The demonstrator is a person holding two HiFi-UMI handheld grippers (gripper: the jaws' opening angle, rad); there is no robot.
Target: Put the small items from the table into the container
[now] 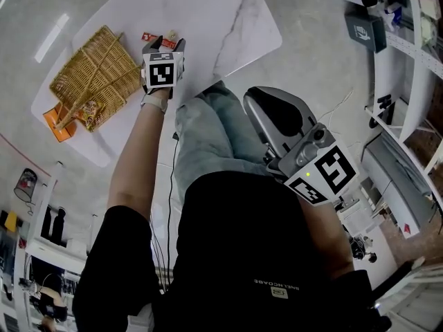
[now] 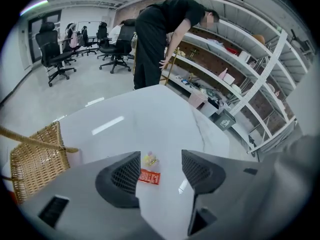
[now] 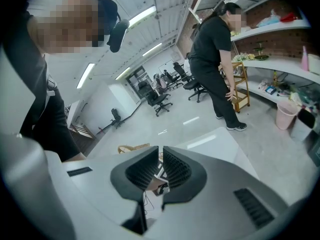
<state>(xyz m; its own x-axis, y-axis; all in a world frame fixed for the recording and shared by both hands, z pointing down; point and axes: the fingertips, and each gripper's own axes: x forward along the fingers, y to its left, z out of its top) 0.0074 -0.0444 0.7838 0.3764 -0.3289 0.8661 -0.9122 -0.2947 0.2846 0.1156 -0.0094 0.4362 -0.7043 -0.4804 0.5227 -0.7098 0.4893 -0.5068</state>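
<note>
A white marble table [image 1: 208, 19] bears a wicker basket [image 1: 97, 78] at its left. Beside the basket lie a red packet [image 1: 150, 37] and a small pale sweet [image 1: 171, 36]. My left gripper [image 1: 165, 43] hovers right over them, pointing steeply down, open. In the left gripper view the red packet [image 2: 149, 176] and a yellowish sweet [image 2: 149, 160] lie on the table below the gap of the left gripper [image 2: 160, 155], untouched. My right gripper [image 1: 255, 102] hangs off the table by my thigh. The right gripper [image 3: 161, 151] is shut, holding nothing.
An orange packet [image 1: 57, 126] lies under the basket's near corner, and another wrapper [image 1: 86, 109] lies inside it. A person in black [image 2: 160, 39] bends by the shelves [image 2: 235, 69] beyond the table. Office chairs [image 2: 55, 49] stand far back.
</note>
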